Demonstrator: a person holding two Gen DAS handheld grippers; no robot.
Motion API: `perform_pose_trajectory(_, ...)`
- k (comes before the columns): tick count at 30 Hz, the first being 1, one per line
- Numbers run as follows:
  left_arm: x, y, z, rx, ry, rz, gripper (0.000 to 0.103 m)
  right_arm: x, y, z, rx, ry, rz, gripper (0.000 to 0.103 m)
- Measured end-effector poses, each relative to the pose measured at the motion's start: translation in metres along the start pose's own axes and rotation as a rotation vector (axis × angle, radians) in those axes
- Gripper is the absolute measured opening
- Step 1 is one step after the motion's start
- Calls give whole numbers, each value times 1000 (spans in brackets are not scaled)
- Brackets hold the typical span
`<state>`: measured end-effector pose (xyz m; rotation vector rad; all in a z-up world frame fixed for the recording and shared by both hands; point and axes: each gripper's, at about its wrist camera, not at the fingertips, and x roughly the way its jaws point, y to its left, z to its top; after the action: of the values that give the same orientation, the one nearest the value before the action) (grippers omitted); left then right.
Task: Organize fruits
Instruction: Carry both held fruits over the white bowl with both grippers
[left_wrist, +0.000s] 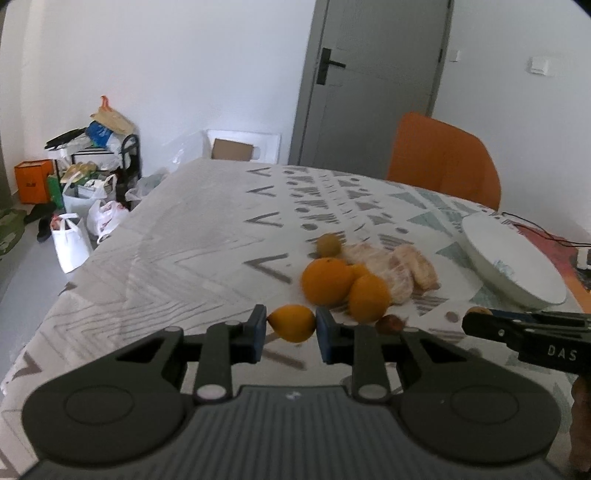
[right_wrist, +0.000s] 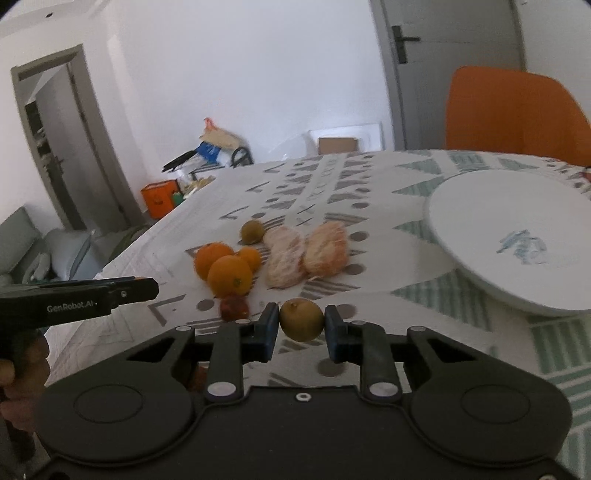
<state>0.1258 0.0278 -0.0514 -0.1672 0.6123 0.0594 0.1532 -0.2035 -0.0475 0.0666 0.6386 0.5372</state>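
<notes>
Two hand-held grippers are each clasping one fruit over the worktop (left_wrist: 177, 236), which is wearing a pale cloth printed with grey and green triangles. Between the blue pads of the left hand-held gripper (left_wrist: 291, 328) a small yellow-orange citrus fruit with a pointed nub (left_wrist: 291, 322) is sitting pinched; its long axis is running across from pad to pad, the nub facing the left pad. The right hand-held gripper (right_wrist: 301, 326) is squeezing a round olive-brown fruit with a small stem dimple on top (right_wrist: 301, 319), its pads pressing on both flanks; it is looking nearly spherical, so no long axis is telling. Just beyond both, a cluster is lying on the cloth: three smooth round oranges (right_wrist: 229, 275) are touching one another, two peeled pale-pink citrus pieces (right_wrist: 306, 254) are lying side by side with their lengths running away from the cameras, another olive-brown round fruit (right_wrist: 252, 231) is sitting at the far edge, and a small dark red fruit (right_wrist: 233, 308) is resting nearest. A white round plate with a blue mark (right_wrist: 509, 236) is lying to the right, well apart from the cluster. An orange chair (right_wrist: 513, 110) is standing behind the worktop.
</notes>
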Motion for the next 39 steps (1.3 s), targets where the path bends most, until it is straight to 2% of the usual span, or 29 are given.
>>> perform_pose_trajectory(10,5,-45,9,89,-10,-80,27,-38,-36,-4,51,-93,-99,25)
perform_pose_trajectory(20,10,-89,19,155,-25,-145,27,-58,-72,-4,110,-157,-146,25)
perform_pose_trajectory(39,38,-160,48,242,-45,-229,27,-76,-131,-3,170,-214,-233,25)
